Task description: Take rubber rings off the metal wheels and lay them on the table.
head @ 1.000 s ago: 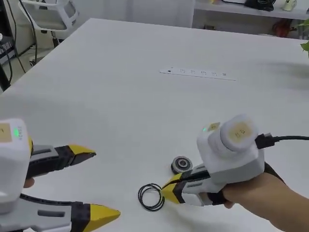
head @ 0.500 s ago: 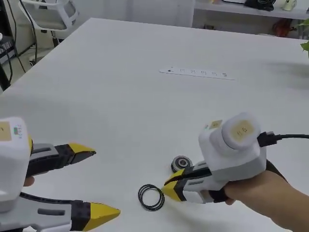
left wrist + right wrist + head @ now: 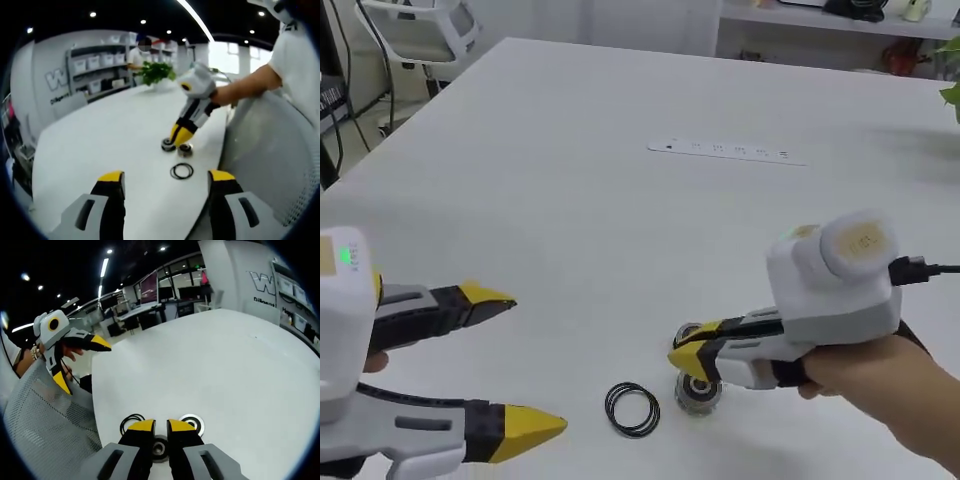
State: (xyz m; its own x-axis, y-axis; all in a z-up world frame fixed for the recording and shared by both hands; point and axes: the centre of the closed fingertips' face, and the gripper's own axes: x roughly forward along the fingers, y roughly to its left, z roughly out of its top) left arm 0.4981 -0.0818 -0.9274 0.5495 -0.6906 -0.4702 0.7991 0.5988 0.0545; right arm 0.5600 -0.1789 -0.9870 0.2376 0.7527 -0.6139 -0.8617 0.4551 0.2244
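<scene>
Left gripper (image 3: 508, 360) low L, jaws spread wide over white table (image 3: 570, 200). Right gripper (image 3: 688, 355) in hand (image 3: 880, 385), yellow tips together, pointing L. Metal wheel (image 3: 698, 392) just below tips; contact w/ tips can't be told. 2nd wheel (image 3: 686, 330) partly hidden behind tips. Black rubber rings (image 3: 632, 409) lie flat on table, just L of near wheel. Power strip (image 3: 725, 151) at far side.

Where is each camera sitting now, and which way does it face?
Head view: headset, down at the table; left gripper, right gripper, a hand.
Left gripper view: rides left gripper, faces right gripper; own jaws wide apart.
Right gripper view: rides right gripper, faces left gripper; own jaws nearly together over a wheel.
All three share the rubber rings.
</scene>
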